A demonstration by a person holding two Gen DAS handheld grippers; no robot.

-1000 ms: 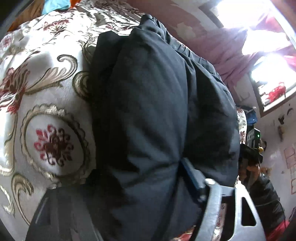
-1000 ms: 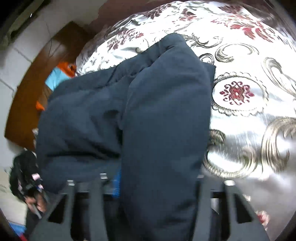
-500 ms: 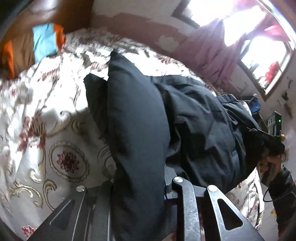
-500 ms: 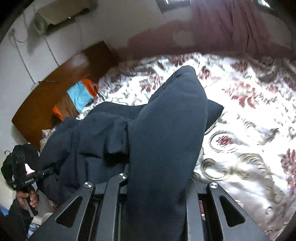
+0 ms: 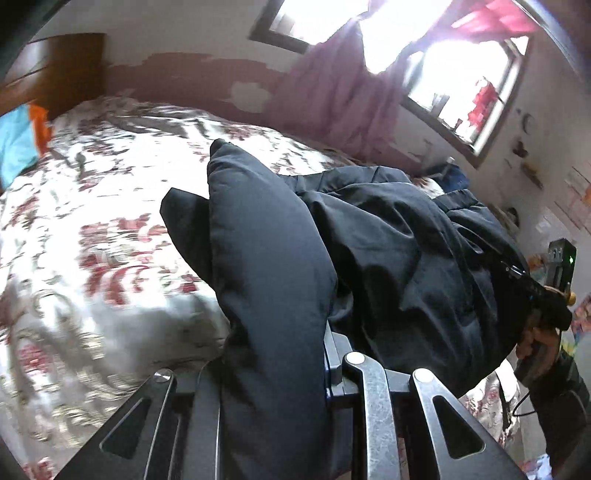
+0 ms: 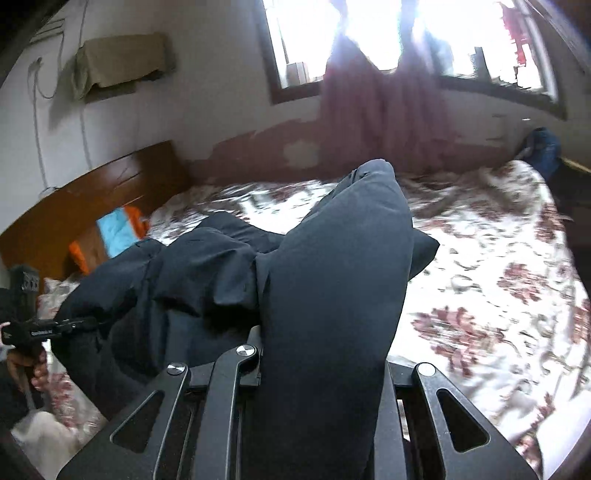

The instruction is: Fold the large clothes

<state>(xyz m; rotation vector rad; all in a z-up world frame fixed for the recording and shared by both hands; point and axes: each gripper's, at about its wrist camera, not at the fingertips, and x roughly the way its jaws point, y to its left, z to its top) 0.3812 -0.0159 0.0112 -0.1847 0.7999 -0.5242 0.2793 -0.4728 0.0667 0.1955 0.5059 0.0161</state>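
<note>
Two grippers, left gripper (image 5: 273, 398) and right gripper (image 6: 321, 387), each clamp one dark jacket (image 5: 388, 251) above one bed (image 5: 92, 229).

A floral bedspread (image 6: 498, 280) covers the bed, with a wooden headboard (image 6: 92, 206), purple curtain (image 5: 343, 92), bright window (image 6: 303, 33) behind.

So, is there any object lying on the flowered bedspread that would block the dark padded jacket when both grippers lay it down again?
Nothing visible blocks it. The bedspread beyond the dark padded jacket is bare. Left gripper and right gripper are both shut on its fabric.
</note>
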